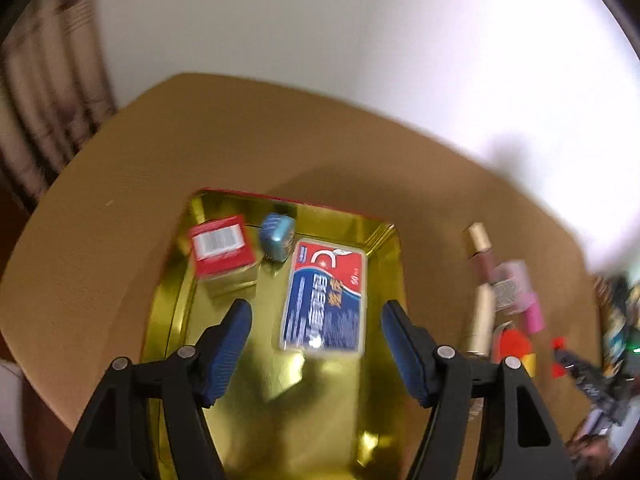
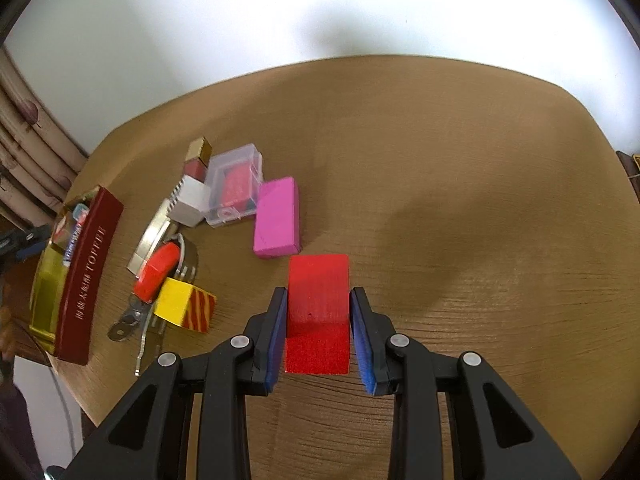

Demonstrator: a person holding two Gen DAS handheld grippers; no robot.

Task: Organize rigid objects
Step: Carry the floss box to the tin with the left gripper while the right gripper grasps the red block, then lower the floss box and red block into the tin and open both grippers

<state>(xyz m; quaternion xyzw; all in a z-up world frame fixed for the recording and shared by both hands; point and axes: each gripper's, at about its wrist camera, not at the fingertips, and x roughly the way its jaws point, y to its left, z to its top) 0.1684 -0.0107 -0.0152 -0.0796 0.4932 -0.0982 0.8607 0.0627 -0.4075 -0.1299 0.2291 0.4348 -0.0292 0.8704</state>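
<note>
A gold tin [image 1: 280, 400] with a dark red outer wall [image 2: 86, 280] stands at the table's left. In it lie a blue-and-red flat pack [image 1: 326, 300], a small red box [image 1: 222, 246] and a little blue case [image 1: 276, 234]. My left gripper [image 1: 316, 312] hangs open above the tin, the flat pack lying below between its fingers, untouched. My right gripper [image 2: 319, 300] is shut on a red block [image 2: 318, 312], held above the table. Loose on the table are a pink block [image 2: 277, 218], a yellow striped block [image 2: 184, 306] and a clear plastic box [image 2: 234, 188].
A white box [image 2: 190, 200], a gold-capped bottle [image 2: 198, 158], a red-handled tool [image 2: 156, 268] and metal pieces [image 2: 148, 232] crowd the space between tin and pink block. A white wall stands behind the round wooden table [image 2: 480, 200]. A curtain [image 2: 24, 152] hangs at left.
</note>
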